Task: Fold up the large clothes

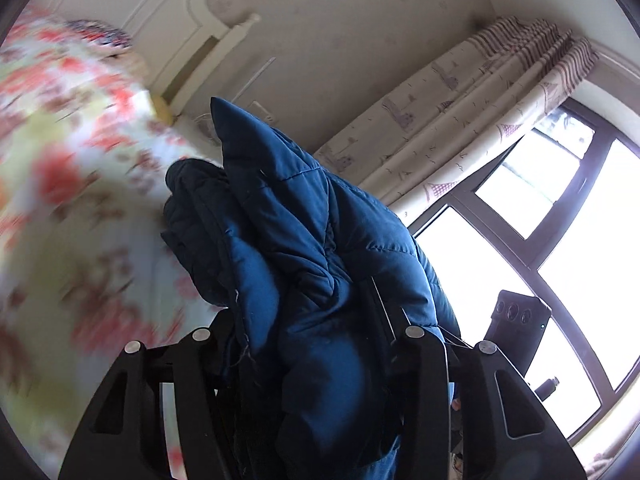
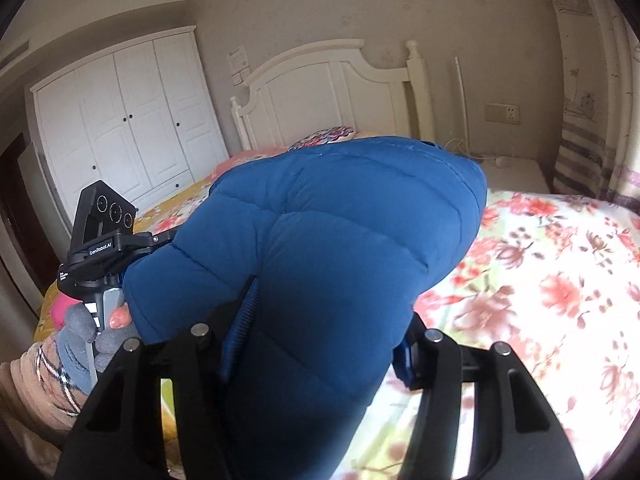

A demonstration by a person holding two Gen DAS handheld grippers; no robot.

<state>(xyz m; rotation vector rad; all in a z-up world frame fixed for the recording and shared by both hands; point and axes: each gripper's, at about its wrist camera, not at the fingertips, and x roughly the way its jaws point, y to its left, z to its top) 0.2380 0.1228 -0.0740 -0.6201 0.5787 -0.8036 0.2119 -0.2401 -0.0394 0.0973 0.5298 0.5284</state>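
A blue quilted puffer jacket (image 1: 304, 248) fills the middle of the left wrist view, bunched up and lifted off the bed. My left gripper (image 1: 312, 344) is shut on its fabric, the fingertips hidden in it. In the right wrist view the same jacket (image 2: 328, 240) bulges up in front of the camera. My right gripper (image 2: 320, 344) is shut on it, fingertips hidden by cloth. The left gripper's body (image 2: 104, 240) shows at the left, held by a gloved hand. The right gripper's camera head (image 1: 516, 320) shows at the right of the left wrist view.
A floral bedspread (image 2: 540, 288) covers the bed under the jacket. A white headboard (image 2: 332, 92) and a patterned pillow (image 2: 324, 136) stand at the far end. A white wardrobe (image 2: 120, 120) is at the left, a window (image 1: 560, 240) and curtain (image 1: 480, 120) at the right.
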